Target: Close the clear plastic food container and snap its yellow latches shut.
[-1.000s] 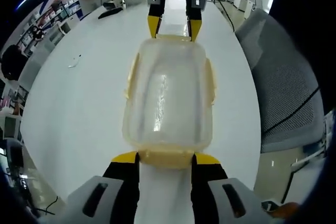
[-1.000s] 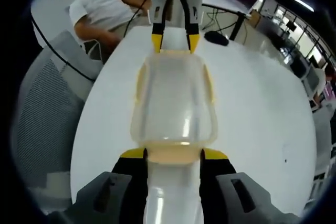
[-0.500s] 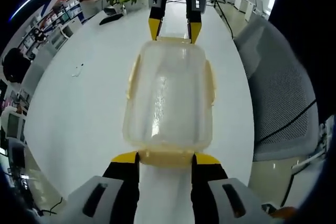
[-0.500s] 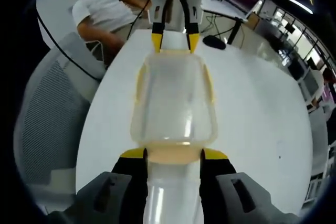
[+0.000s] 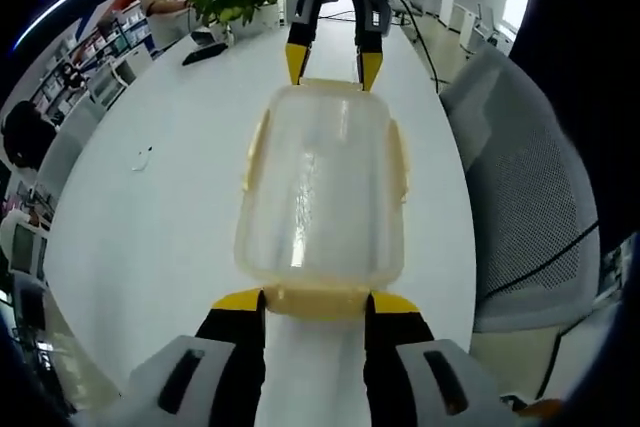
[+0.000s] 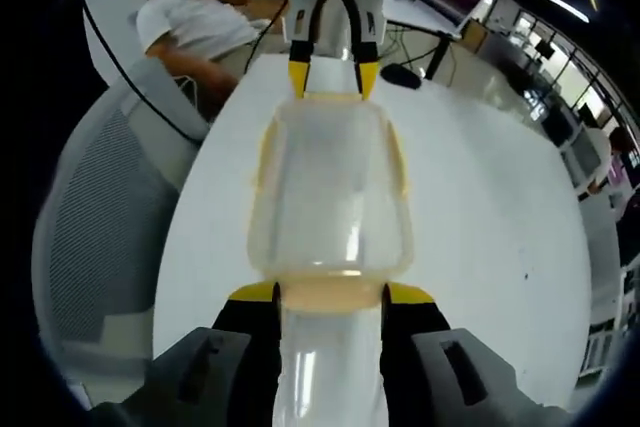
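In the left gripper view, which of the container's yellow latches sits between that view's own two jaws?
The short-end latch at the bottom of the view, between the left gripper jaws. The far-end latch meets the right gripper; the side latches hang free.

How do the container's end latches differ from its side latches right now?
The near end latch sits between the left gripper's jaws, the far end latch between the right gripper's; the side latches are untouched. End latches sit on the container's short ends, side latches on its long sides. All yellow.
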Motion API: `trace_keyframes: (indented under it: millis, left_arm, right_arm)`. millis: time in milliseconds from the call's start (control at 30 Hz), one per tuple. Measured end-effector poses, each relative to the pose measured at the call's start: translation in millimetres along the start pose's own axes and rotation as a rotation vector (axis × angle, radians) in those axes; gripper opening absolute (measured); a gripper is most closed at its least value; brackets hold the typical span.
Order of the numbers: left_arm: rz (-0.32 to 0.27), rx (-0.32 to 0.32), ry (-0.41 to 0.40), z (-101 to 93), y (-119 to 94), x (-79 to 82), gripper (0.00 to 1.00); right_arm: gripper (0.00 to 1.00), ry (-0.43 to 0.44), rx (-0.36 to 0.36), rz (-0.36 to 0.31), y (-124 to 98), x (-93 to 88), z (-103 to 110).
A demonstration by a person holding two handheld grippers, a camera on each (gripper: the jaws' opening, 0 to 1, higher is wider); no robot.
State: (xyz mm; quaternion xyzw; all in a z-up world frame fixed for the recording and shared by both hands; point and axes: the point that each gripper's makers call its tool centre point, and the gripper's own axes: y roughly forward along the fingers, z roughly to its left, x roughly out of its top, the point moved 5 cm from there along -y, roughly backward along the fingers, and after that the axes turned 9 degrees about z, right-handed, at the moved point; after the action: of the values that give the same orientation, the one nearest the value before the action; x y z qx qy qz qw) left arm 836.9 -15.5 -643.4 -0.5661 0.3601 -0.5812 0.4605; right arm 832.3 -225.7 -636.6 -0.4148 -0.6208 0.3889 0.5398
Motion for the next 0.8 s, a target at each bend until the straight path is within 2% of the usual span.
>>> trace_keyframes:
  millis: [600,800]
  left_arm:
    - [0.01,0.016,0.043,0.8,8.5,41.5,0.32]
    - [-0.005,0.011,0.049,0.3,14.5,55.8,0.32]
  right_arm:
    - [0.35,0.03,-0.037,0.007,-16.2,-36.8,3.7]
    - [0.35,0.04,-0.041,0.014,-21.2,-53.2,4.5]
